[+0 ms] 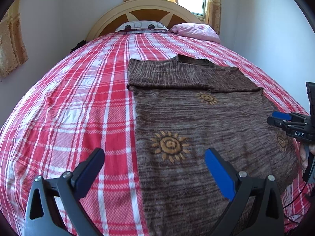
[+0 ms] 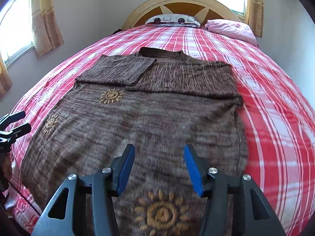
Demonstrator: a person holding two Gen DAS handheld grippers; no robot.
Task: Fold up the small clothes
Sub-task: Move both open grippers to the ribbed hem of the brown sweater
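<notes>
A brown knit sweater (image 1: 206,122) with orange sun motifs lies flat on the bed, both sleeves folded across its chest; it also shows in the right wrist view (image 2: 149,118). My left gripper (image 1: 154,154) is open and empty, hovering over the sweater's left edge near its hem. My right gripper (image 2: 159,150) is open and empty above the lower middle of the sweater. The right gripper also shows at the right edge of the left wrist view (image 1: 275,119). The left gripper shows at the left edge of the right wrist view (image 2: 25,121).
The bed has a red and white plaid sheet (image 1: 78,102). A patterned pillow (image 1: 141,26) and a pink pillow (image 1: 196,31) lie by the wooden headboard (image 1: 145,9). White walls stand close on both sides, with curtained windows (image 2: 17,29).
</notes>
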